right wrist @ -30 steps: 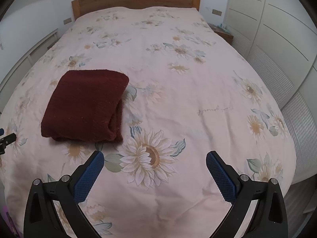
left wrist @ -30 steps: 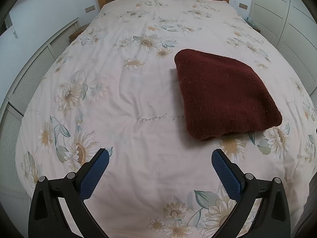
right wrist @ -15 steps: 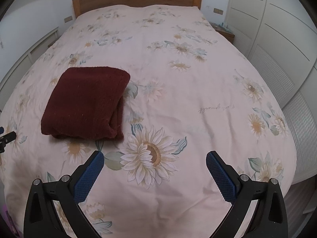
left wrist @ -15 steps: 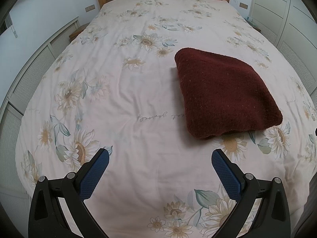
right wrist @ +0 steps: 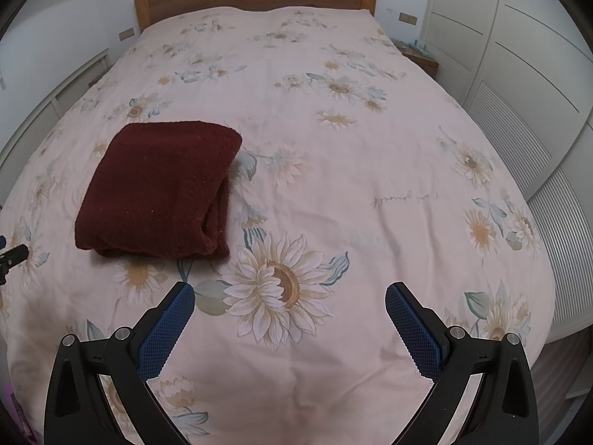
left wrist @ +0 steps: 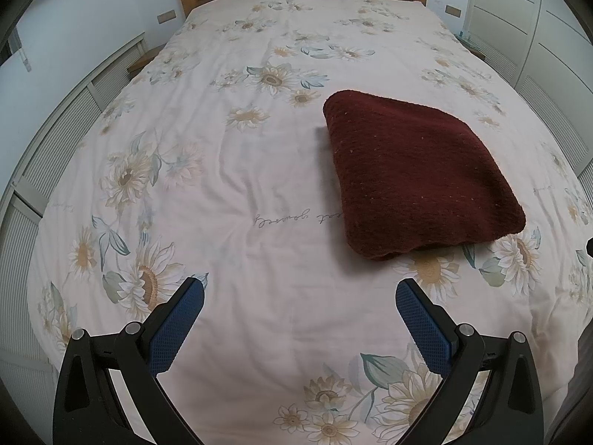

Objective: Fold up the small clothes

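A: Left wrist view: on the floral bedspread our maroon knit lies folded, square, near the foot.

B: Folding looks finished. Our left gripper and right gripper hang wide, empty; next, we'd judge, a withdrawal.

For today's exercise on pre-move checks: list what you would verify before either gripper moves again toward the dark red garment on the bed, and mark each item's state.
1. Left gripper open and empty: ok.
2. Right gripper open and empty: ok.
3. Dark red knitted garment lies folded on the floral duvet: ok.
4. Garment apart from both grippers' fingers: ok.
5. Fold edges lined up underneath: cannot tell.
6. More clothes waiting to be folded: cannot tell; none in view.
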Demonstrator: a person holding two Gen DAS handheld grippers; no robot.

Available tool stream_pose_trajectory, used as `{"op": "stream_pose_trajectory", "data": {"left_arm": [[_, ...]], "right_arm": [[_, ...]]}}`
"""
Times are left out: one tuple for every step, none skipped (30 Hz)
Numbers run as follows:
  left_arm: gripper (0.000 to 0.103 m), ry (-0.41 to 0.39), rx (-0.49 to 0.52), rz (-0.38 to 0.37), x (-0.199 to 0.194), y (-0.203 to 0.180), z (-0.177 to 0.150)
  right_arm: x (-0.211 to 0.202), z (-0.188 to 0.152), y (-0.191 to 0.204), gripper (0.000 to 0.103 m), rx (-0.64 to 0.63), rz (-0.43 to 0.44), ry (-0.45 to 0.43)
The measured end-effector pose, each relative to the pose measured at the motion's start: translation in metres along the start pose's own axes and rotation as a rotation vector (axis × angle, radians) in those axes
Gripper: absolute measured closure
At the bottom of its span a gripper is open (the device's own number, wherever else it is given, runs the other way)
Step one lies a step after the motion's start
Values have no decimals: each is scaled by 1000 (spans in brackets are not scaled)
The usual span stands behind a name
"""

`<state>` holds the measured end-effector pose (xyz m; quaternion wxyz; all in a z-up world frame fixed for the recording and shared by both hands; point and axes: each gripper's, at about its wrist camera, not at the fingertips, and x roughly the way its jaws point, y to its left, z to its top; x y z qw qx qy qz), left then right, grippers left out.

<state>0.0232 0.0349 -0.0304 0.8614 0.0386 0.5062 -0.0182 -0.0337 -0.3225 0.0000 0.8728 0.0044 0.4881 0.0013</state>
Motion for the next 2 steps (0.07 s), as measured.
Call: {"op": "stream_pose_trajectory", "data": {"left_arm": [[1,1,0,0,0,0,0],[1,2,0,1,0,0,0]], "right_arm": [[0,0,0,0,0,0,0],[0,0,0,0,0,0,0]]}}
